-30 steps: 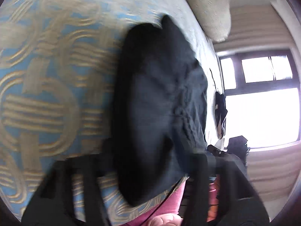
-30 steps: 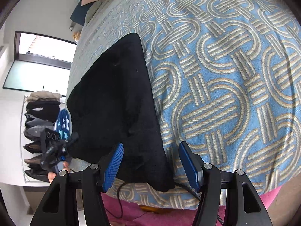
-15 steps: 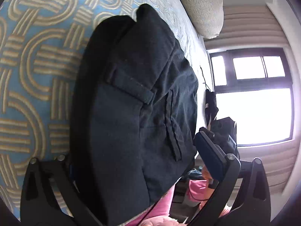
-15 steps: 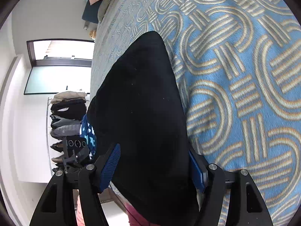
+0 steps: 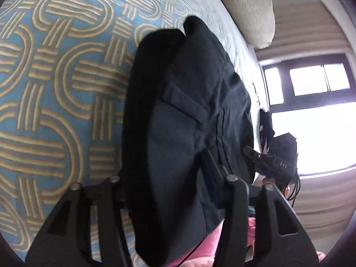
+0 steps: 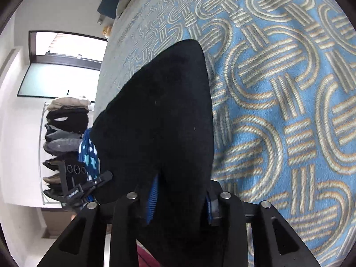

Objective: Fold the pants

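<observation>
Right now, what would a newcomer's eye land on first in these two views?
The bulky black folded pants, lying mid-frame on the blue bedspread with tan interlocking loops, with the left gripper and right gripper each closed onto their near edge. Next, the bright window beyond the bed at right, and the rack of stacked clothes at left.

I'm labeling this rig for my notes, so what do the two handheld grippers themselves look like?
Both are black plastic frames with triangular cutouts and silver screw heads. The right gripper has ribbed blue pads on its fingers. The left gripper shows dark fingers; pad colour unclear. No sleeves show.
</observation>
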